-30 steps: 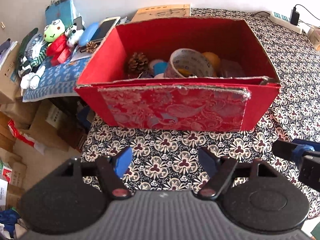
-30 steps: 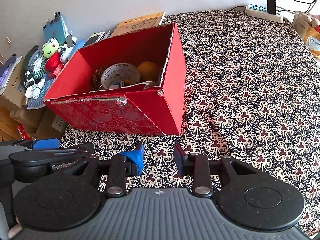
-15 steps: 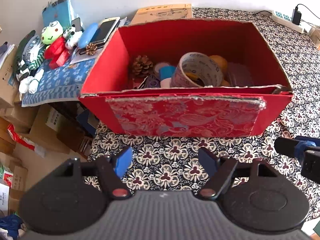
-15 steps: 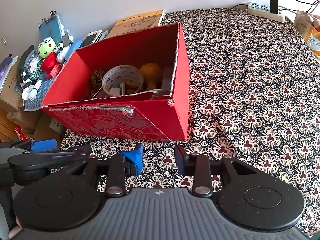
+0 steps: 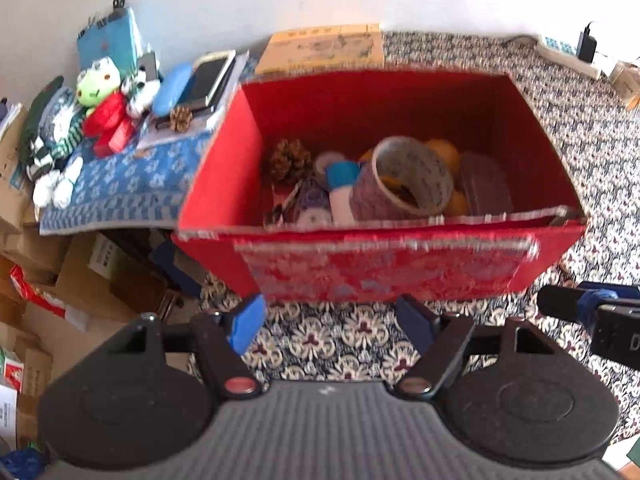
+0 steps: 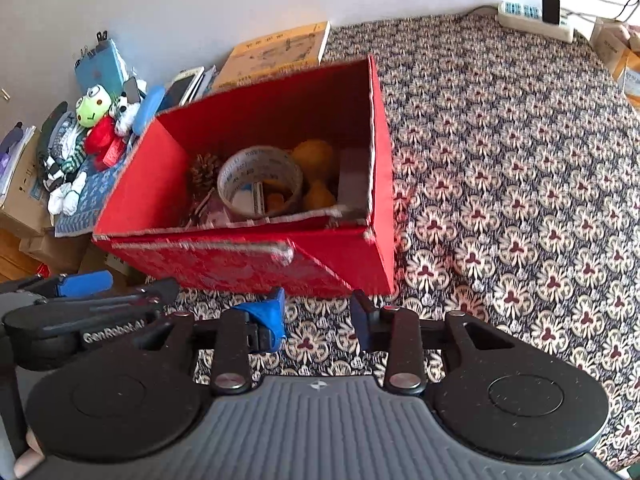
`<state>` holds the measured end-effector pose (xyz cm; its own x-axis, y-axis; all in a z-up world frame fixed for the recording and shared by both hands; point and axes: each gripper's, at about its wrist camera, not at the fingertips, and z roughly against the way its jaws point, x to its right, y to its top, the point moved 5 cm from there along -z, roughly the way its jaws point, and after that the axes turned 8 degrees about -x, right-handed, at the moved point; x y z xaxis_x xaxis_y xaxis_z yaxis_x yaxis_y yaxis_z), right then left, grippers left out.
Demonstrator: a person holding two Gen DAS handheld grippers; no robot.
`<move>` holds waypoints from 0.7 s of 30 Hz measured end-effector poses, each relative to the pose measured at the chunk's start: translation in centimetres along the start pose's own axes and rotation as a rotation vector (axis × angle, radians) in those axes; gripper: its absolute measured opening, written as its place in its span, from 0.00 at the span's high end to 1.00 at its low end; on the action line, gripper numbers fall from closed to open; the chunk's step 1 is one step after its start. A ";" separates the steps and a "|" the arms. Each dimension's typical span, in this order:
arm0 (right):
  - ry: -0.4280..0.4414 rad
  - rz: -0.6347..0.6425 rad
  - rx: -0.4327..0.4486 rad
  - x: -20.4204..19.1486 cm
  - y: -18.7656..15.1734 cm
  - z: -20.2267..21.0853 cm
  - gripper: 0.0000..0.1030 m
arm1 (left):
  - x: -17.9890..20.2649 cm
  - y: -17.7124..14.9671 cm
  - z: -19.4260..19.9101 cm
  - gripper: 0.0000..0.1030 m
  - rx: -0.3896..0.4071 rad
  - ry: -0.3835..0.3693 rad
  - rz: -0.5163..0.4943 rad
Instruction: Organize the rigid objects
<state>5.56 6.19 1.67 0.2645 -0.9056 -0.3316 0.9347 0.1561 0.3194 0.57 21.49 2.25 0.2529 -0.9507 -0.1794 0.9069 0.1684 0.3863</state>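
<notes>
Both views now look deeper into the red box (image 5: 376, 264), showing more of the tape roll (image 5: 404, 178). The right gripper (image 6: 318, 316) has just been opening, nothing between its jaws; the box sits toward 12 o'clock.

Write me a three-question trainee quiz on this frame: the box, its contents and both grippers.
1. True or false: the red box stands open, with no lid on it.
2. Which lies inside the box: A) the roll of tape, B) the green frog toy, C) the power strip?
3. What does the left gripper hold, and what does the right gripper hold?

Key
1. True.
2. A; the pine cone lies beside the roll.
3. Nothing: both stand open over the patterned tablecloth.
</notes>
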 end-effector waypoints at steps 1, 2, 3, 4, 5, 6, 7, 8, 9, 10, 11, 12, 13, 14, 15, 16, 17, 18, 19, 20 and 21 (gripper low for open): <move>-0.002 0.002 0.011 -0.1 0.3 0.2 0.81 | -0.2 0.4 0.3 0.24 0.012 -0.003 0.001; -0.003 0.001 0.021 -0.2 0.6 0.5 0.81 | -0.3 0.8 0.6 0.24 0.024 -0.005 0.000; -0.003 0.001 0.029 -0.2 0.9 0.6 0.81 | -0.4 1.3 0.9 0.24 0.036 -0.006 -0.001; -0.003 -0.001 0.038 -0.3 1.2 0.7 0.81 | -0.5 1.7 1.3 0.24 0.050 -0.005 -0.003; -0.003 -0.003 0.045 -0.3 1.4 0.9 0.81 | -0.6 2.1 1.5 0.24 0.062 -0.005 -0.006; -0.004 -0.004 0.051 -0.4 1.5 0.9 0.81 | -0.6 2.5 1.7 0.24 0.071 -0.006 -0.010; -0.006 -0.004 0.055 -0.4 1.7 0.9 0.81 | -0.7 2.8 1.8 0.24 0.077 -0.008 -0.012; -0.009 -0.004 0.058 -0.5 1.8 0.9 0.81 | -0.7 3.0 1.9 0.24 0.081 -0.011 -0.015; -0.012 -0.005 0.061 -0.5 1.9 0.8 0.81 | -0.7 3.3 2.0 0.24 0.082 -0.013 -0.018; -0.015 -0.005 0.063 -0.5 1.9 0.8 0.81 | -0.7 3.5 1.9 0.24 0.085 -0.015 -0.021; -0.017 -0.007 0.064 -0.5 2.1 0.7 0.81 | -0.7 3.7 1.9 0.24 0.087 -0.016 -0.024; -0.018 -0.011 0.065 -0.6 2.1 0.6 0.81 | -0.7 3.9 1.8 0.24 0.089 -0.016 -0.028; -0.018 -0.013 0.066 -0.6 2.2 0.6 0.81 | -0.8 4.1 1.7 0.24 0.090 -0.017 -0.030; -0.019 -0.016 0.067 -0.6 2.3 0.5 0.81 | -0.9 4.2 1.6 0.24 0.091 -0.017 -0.033; -0.020 -0.018 0.069 -0.6 2.4 0.4 0.81 | -0.9 4.4 1.5 0.24 0.092 -0.020 -0.034; -0.023 -0.022 0.070 -0.6 2.5 0.3 0.81 | -1.0 4.5 1.4 0.24 0.093 -0.022 -0.036; -0.024 -0.026 0.073 -0.6 2.6 0.2 0.81 | -1.1 4.6 1.2 0.24 0.092 -0.023 -0.038; -0.026 -0.029 0.075 -0.6 2.7 0.1 0.80 | -1.2 4.7 1.0 0.24 0.092 -0.023 -0.039; -0.029 -0.032 0.076 -0.7 2.9 0.0 0.80 | -1.3 4.8 0.9 0.24 0.092 -0.023 -0.040; -0.031 -0.034 0.078 -0.7 3.0 -0.1 0.80 | -1.5 4.9 0.7 0.24 0.092 -0.023 -0.041; -0.032 -0.035 0.080 -0.7 3.1 -0.2 0.80 | -1.5 5.0 0.6 0.24 0.093 -0.024 -0.042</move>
<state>8.31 7.41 2.76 0.2235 -0.9221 -0.3159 0.9209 0.0936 0.3785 4.50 23.64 4.98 0.2060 -0.9626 -0.1758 0.8812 0.1044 0.4610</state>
